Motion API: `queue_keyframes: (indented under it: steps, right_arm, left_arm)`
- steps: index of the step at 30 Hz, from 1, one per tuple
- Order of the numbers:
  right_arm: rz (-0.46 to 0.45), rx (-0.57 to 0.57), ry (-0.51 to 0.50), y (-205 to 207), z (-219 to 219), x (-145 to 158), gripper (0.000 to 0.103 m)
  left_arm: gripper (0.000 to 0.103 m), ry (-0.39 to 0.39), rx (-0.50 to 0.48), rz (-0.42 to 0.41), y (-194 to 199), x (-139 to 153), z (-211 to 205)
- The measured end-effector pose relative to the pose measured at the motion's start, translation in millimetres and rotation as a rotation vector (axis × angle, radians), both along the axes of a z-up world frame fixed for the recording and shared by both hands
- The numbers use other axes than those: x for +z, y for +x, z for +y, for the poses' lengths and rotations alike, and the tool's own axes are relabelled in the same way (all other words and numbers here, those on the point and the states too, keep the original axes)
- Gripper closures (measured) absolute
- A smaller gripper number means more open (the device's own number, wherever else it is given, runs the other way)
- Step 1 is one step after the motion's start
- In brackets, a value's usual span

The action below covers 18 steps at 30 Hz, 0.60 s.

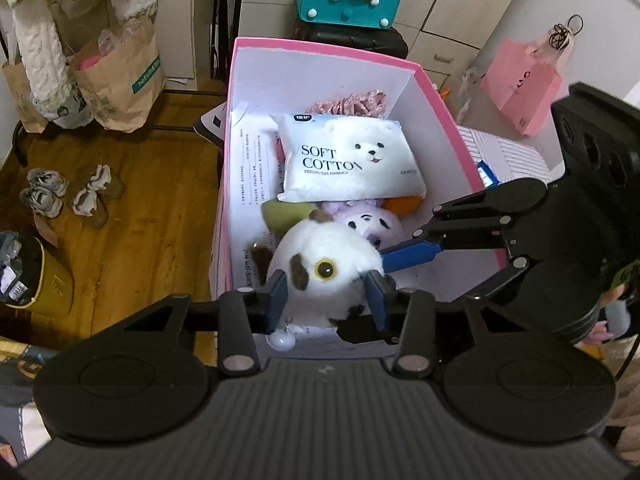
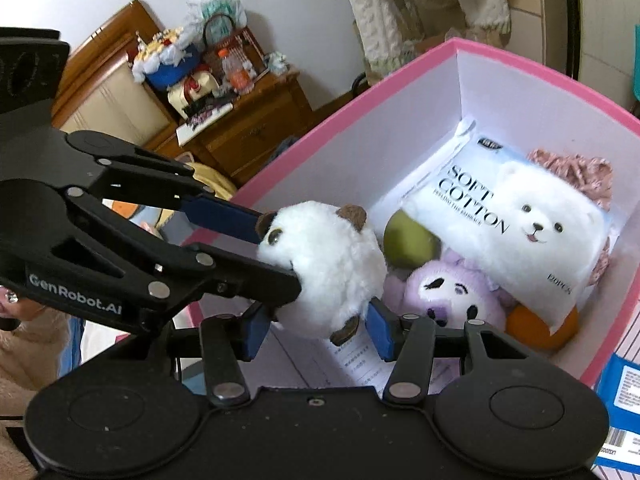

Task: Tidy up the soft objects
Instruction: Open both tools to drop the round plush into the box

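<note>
the pink box (image 1: 436, 92) fills the middle of both views, its top open and its white inner walls rising on every side. the far half of its floor is taken by the soft cotton pack (image 1: 348, 160), lying flat with a pink knit piece (image 1: 352, 105) tucked behind it against the back wall. just in front of the pack, a purple plush (image 2: 448, 300), a green ball (image 2: 408, 242) and an orange ball (image 2: 536, 330) crowd together, touching one another. that leaves only the near end free, where a printed sheet (image 1: 250, 172) shows bare along the left wall and the floor.

over that near end hangs the white plush (image 1: 324, 276) with brown patches, above the rim line and beside the purple plush. the left gripper (image 1: 326, 300) points forward and down into the box, its blue pads (image 1: 276, 298) narrowed onto the toy's flanks, holding it. the right gripper (image 2: 316, 328) comes in from the right side, crossing the right wall of the box, and its pads (image 2: 378, 330) bracket the toy's lower half at middling width; whether they press the fur or only touch it, cannot tell.

outside, paper bags (image 1: 120, 76) stand on the wooden floor (image 1: 132, 248) to the left.
</note>
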State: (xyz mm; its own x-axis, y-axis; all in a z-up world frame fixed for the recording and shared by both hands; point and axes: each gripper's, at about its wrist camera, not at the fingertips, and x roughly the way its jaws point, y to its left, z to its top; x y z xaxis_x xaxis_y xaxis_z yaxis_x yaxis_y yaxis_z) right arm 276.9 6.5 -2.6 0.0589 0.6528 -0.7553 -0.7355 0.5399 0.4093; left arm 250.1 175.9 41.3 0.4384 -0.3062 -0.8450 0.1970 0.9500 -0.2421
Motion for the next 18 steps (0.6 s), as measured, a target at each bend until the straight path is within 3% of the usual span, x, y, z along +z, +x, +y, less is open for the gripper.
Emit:
queue_keyframes:
  steps: [11, 14, 18]
  right_arm:
    - [0.074, 0.029, -0.026, 11, 6, -8, 0.046]
    - [0.04, 0.024, -0.028, 8, 4, -4, 0.044]
    - [-0.022, 0.006, -0.007, 1, -7, 9, 0.041]
  left_arm:
    - [0.065, 0.057, 0.001, -0.04, -5, -1, -4]
    - [0.065, 0.084, 0.016, -0.08, -10, 4, -5]
    - [0.065, 0.061, 0.027, -0.097, -14, 10, -3]
